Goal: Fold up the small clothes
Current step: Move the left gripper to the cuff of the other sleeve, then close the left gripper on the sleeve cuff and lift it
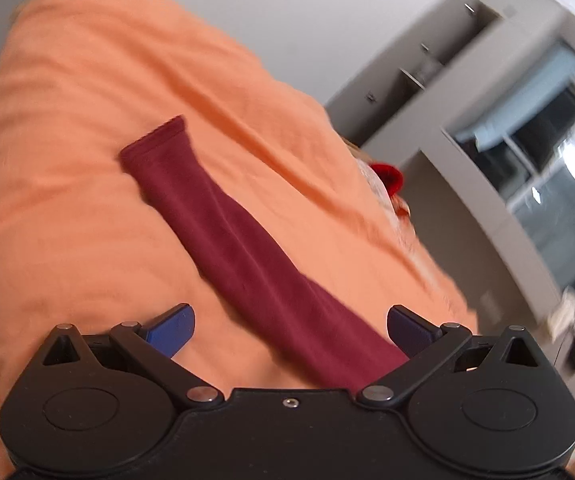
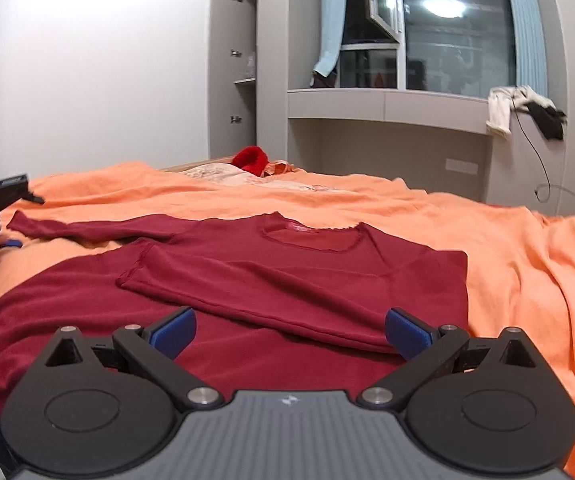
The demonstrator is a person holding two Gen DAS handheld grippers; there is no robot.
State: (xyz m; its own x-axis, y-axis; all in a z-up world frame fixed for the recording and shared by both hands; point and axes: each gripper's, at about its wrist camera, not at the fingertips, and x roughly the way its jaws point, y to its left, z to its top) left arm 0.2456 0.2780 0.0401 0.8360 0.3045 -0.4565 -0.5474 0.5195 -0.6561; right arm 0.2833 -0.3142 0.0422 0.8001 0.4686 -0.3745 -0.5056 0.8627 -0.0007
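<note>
Only the left wrist view shows the left tongs (image 1: 290, 330) spread wide and empty over the dark red long-sleeved knit shirt's (image 2: 287, 280) outstretched sleeve (image 1: 223, 224) on the orange bedspread (image 1: 67, 160). The right view alone shows the whole shirt, other sleeve folded across its body, lying just ahead of the right tongs (image 2: 290, 332), equally wide and empty.

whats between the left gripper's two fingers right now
The dark red sleeve runs up between the open left gripper, lying flat on the orange blanket, unpinched; the left wrist view shows it.
</note>
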